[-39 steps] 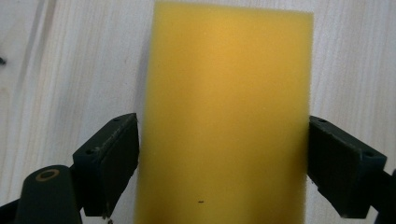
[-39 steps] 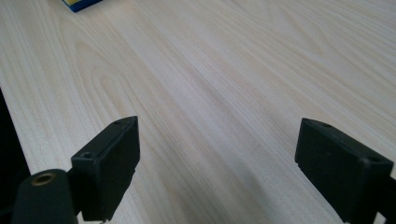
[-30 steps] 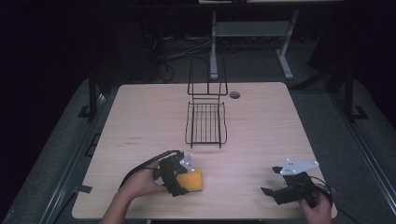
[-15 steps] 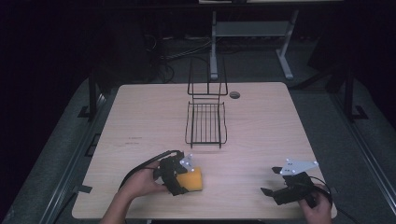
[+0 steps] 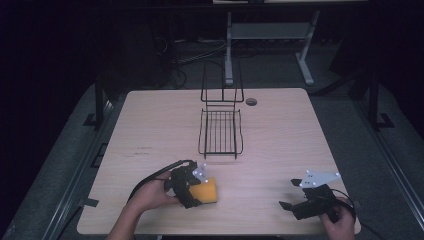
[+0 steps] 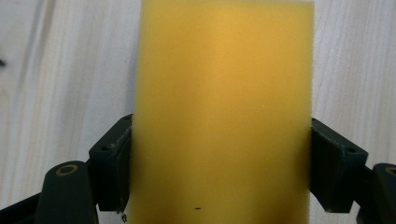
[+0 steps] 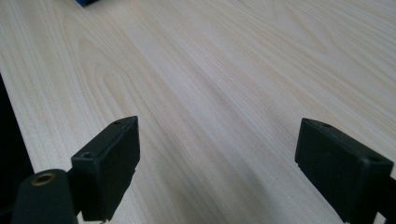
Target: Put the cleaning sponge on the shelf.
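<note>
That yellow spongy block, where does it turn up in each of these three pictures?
High view: the yellow sponge sits low and left of centre, at the left gripper.
Left gripper view: it fills the middle, clamped between both jaws.
Right gripper view: not in it.
Shared landmark: the pale wooden table.

one yellow sponge (image 5: 207, 192), one wire rack (image 5: 220, 131), two hand-held grippers, one table (image 5: 150, 130)

Lit table (image 5: 280, 150) amid dark surroundings; yellow sponge (image 6: 219, 116) close-up soft, slightly blurred.
</note>
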Action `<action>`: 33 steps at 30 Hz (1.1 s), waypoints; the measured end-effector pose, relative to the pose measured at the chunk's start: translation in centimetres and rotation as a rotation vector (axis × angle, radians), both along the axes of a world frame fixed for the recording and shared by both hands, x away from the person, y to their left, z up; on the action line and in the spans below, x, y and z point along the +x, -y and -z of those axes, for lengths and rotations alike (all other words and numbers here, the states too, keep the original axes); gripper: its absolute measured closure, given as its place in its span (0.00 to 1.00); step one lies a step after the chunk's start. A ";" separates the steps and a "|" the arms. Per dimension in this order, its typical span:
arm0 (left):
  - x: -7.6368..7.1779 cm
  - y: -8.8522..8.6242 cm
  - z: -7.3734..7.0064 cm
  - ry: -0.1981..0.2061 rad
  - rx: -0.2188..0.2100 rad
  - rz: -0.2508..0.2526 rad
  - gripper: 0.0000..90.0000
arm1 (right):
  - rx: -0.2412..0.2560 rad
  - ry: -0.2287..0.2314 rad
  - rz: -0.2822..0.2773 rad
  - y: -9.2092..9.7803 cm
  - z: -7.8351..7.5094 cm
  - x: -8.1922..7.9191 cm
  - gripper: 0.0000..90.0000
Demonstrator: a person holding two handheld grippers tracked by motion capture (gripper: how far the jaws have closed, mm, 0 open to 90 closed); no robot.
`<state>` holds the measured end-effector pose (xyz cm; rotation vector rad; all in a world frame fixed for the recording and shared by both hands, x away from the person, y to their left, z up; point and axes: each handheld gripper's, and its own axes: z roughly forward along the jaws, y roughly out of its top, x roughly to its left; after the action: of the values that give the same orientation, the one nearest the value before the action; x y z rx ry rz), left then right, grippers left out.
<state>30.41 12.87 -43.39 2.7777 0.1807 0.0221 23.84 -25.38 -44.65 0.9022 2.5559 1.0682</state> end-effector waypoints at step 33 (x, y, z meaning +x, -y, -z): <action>0.7 0.7 -1.9 0.015 -0.044 -0.009 0.24 | -0.005 -0.011 -0.009 -0.6 0.1 0.1 0.15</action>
<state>31.13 12.18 -41.46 2.7318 0.1878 0.0408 23.95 -24.80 -44.78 0.8983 2.5727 1.0612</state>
